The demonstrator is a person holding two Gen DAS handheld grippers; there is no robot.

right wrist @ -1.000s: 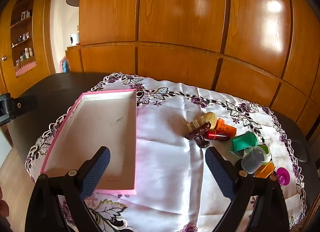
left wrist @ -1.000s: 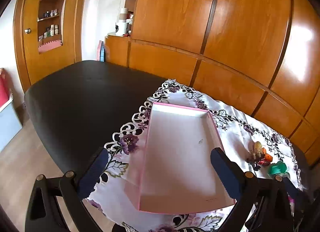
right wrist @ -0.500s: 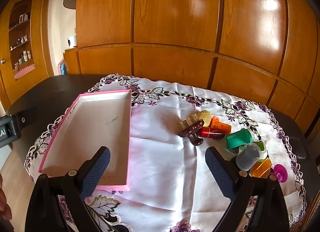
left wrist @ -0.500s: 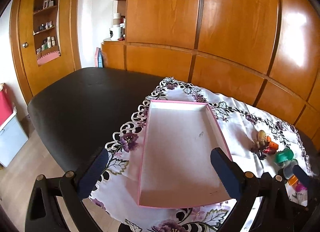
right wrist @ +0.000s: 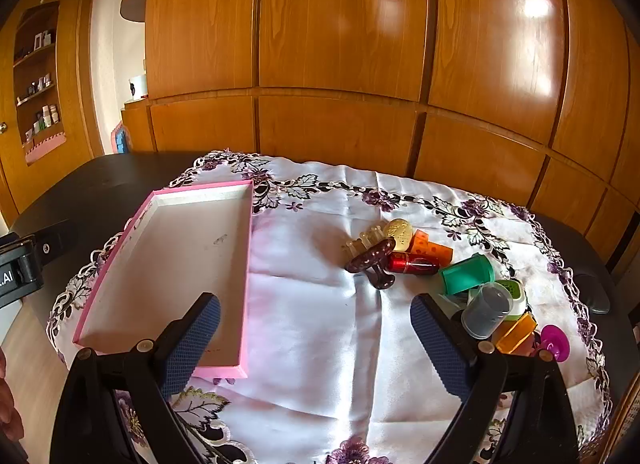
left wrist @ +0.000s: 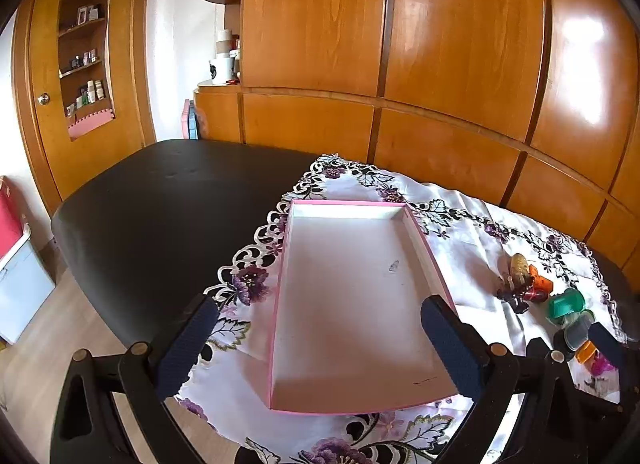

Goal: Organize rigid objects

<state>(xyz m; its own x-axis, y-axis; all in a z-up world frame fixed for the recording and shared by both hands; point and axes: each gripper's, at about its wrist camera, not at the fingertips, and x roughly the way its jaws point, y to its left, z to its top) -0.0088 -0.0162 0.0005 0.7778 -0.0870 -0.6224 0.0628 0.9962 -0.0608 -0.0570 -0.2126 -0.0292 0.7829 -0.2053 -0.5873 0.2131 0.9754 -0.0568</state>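
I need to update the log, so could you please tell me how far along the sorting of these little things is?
Nothing looks done yet: the pink box is empty. Nothing is in hand either; the left tongs and right tongs are both open and hold nothing. All of it is left: the hair clip, red tube, green cup, grey cup and the rest lie heaped on the cloth.

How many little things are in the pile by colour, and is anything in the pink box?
Orange: 2, block and clip
Green: 2, cup and white-green piece
Dark brown: 1, hair clip
Red: 1, tube
Gold: 1, oval
Beige: 1, comb
Grey: 1, cup
Magenta: 1, piece
Total: 10
Pink box: 0 inside
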